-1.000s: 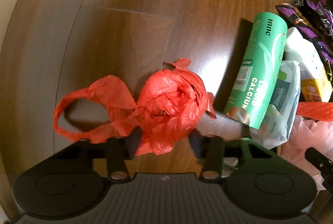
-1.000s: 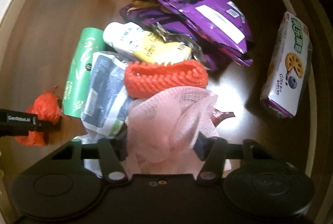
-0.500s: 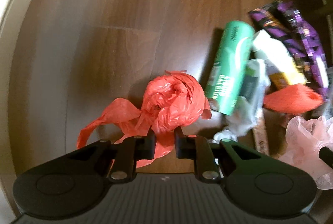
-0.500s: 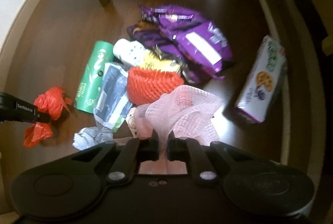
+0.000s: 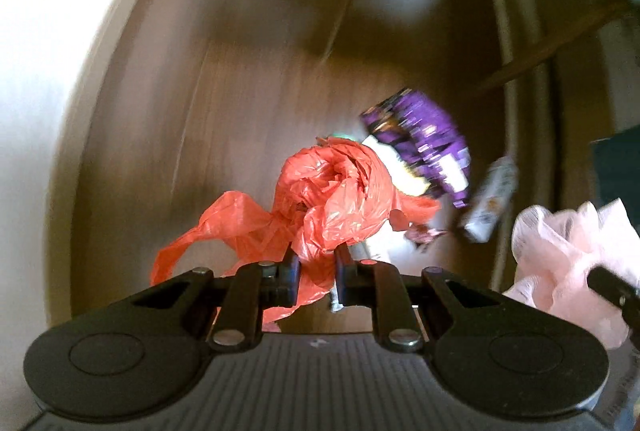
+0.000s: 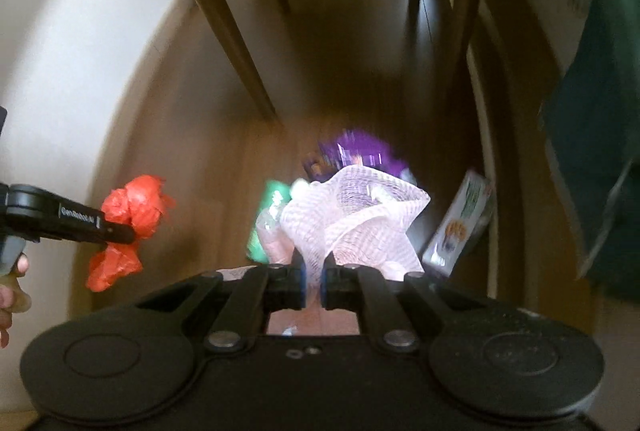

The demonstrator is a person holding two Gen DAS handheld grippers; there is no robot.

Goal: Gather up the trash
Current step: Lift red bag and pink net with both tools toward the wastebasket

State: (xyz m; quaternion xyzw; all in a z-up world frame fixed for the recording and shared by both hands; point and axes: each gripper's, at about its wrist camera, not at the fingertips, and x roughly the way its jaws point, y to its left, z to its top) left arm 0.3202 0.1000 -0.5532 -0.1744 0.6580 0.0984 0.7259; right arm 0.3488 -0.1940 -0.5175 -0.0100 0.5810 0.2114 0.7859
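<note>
My left gripper (image 5: 314, 267) is pinched on the crumpled red plastic bag (image 5: 336, 199), its fingers pressed into the lower folds so the bag stands up off the wooden floor (image 5: 240, 103) with one loose handle trailing toward 8 o'clock; from the right wrist view that same bag sits at 9 o'clock, clamped in the tool's tip. My right gripper (image 6: 313, 277) is closed on the pink mesh net (image 6: 352, 215), which billows up toward 12 o'clock in front of it. So I judge two pieces are in hand and lifted, but nothing is disposed of yet. Left on the floor, well below both tools, I can see the purple snack wrappers (image 5: 424, 143), a green tube (image 6: 268, 219) partly hidden behind the net, and a cookie box (image 6: 460, 227) at about 3 o'clock of the pile; the blur keeps me from counting the smaller scraps. As for containers, I see no bin or open sack in either view, and I can't tell whether the dark green shape (image 6: 592, 159) at the right edge is one, so where these two pieces go is undecided
</note>
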